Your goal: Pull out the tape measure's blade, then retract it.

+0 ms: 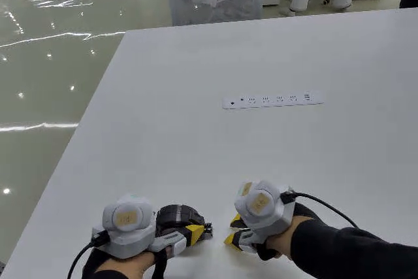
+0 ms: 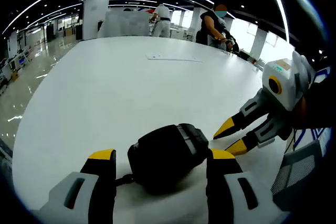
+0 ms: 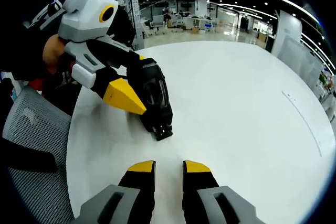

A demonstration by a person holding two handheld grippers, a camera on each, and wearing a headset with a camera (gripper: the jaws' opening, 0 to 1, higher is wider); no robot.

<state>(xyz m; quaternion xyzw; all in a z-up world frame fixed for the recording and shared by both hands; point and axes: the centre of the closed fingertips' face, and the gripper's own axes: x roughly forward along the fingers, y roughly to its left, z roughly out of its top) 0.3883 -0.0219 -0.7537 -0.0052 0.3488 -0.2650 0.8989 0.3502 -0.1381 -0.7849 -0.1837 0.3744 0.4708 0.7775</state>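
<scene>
Left gripper (image 2: 163,155) clamps the rounded, ribbed black tape (image 2: 169,148) on the smooth white table (image 1: 261,50). Right gripper (image 3: 169,167), just beside the tape, has its jaws narrowly parted and empty.

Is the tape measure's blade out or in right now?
In. The tape measure sits between the left tool's jaws with just the hook at its mouth; no blade lies on the table.

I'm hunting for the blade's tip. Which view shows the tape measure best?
The right gripper view: the tape measure shows nearly whole, blade mouth toward the right gripper. The left gripper view shows its black back between the jaws; the head view, a partly hidden top.
</scene>
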